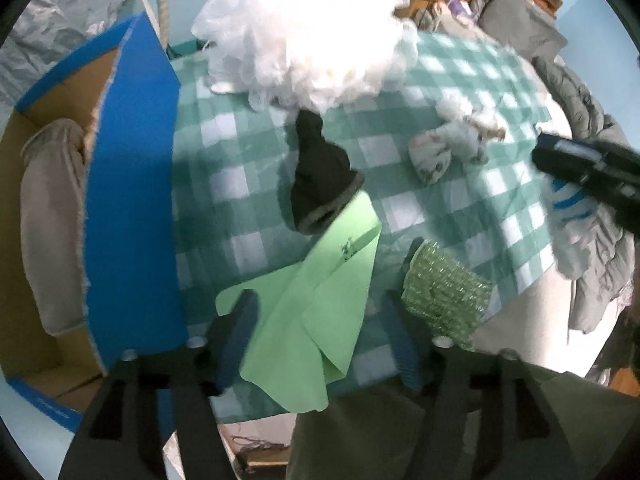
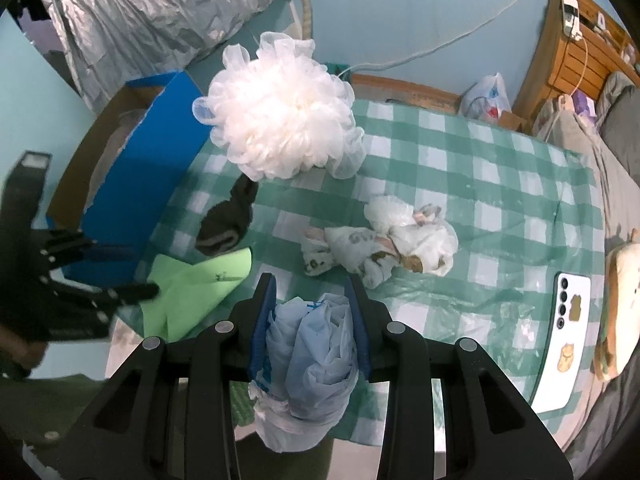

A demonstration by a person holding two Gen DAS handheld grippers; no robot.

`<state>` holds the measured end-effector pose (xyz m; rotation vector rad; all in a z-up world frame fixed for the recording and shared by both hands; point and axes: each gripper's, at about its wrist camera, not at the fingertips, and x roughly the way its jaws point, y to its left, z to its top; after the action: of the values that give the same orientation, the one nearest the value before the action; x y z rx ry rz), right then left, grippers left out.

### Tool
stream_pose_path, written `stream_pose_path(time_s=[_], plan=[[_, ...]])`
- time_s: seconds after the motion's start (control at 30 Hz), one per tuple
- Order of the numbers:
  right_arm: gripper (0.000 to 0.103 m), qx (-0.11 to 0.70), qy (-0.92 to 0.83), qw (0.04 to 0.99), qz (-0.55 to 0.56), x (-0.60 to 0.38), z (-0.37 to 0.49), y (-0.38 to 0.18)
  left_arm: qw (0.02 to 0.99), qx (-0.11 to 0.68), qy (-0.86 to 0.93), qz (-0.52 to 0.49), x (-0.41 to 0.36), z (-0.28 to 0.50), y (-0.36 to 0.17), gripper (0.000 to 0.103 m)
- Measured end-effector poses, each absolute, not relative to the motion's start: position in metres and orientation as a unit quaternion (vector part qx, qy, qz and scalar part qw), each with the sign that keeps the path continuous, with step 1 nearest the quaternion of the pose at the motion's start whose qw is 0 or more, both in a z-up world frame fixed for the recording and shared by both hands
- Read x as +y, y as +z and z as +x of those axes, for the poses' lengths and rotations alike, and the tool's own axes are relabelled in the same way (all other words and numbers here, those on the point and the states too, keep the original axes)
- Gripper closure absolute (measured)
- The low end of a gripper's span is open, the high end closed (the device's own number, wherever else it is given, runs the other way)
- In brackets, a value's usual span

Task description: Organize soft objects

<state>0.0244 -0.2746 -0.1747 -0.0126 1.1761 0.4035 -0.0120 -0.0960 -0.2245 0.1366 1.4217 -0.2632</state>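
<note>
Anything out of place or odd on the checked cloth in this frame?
One item: a white smartphone lies at the right edge of the checked cloth, a hard thing among soft ones. The green cloth overhangs the near edge. Nothing looks spilled or damaged.

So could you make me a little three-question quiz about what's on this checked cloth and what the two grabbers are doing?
1. True or false: the right gripper is clamped on a bundled pale blue plastic bag.
2. What lies between the left gripper's open fingers?
3. Which sits nearest the blue cardboard box: A) white bath pouf, B) phone, C) crumpled patterned bag?

Key: 1 true; 2 the green cloth, not pinched; 3 A.
</note>
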Motion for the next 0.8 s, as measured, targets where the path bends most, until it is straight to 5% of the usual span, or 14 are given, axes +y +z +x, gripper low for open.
stream_pose_path(time_s=[0.13, 0.6, 0.8], plan=[[0.069, 0.550, 0.189, 0.813, -0.004, -0.274, 0.024, -0.172, 0.734, 0.665, -0.116, 0.076, -0.101, -0.013, -0.246, 0.025], [0.069, 0.559, 0.189, 0.808, -0.001, -0.274, 0.022, -0.178, 0.710, 0.689, -0.101, 0.106, -0.112, -0.014, -0.292, 0.025], [0.069, 0.560, 0.187, 0.807, 0.002, -0.274, 0.023, -0.180, 0.722, 0.673, -0.108, 0.119, -0.119, -0.021, -0.293, 0.038]])
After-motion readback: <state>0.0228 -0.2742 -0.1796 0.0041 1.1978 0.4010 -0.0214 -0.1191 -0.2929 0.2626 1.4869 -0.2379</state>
